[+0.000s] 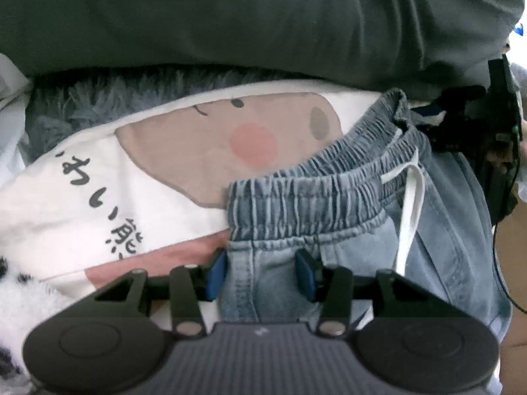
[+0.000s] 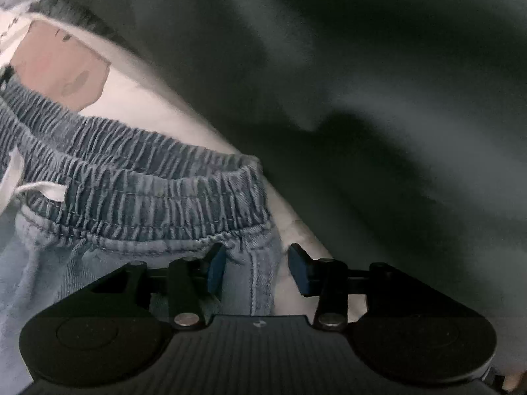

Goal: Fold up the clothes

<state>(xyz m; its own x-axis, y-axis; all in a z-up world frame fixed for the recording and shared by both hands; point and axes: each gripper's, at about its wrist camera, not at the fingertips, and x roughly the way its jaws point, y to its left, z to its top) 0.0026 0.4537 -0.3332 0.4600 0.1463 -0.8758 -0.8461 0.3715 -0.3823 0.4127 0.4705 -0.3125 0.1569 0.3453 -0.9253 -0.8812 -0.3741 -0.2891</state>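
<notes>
Both open, the left hand-held gripper (image 1: 262, 271) and right hand-held gripper (image 2: 257, 270) straddle denim shorts (image 1: 296, 194) beside Japanese-lettered shirt (image 1: 108, 191).

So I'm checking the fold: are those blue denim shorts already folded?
Cannot tell. Only the blue denim shorts' elastic waistband end shows; it lies flat, with each gripper at a corner.

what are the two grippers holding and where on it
Both straddle the denim shorts just below the elastic waistband: left gripper at one side, right gripper at the other. Jaws look open, not clamped.
</notes>
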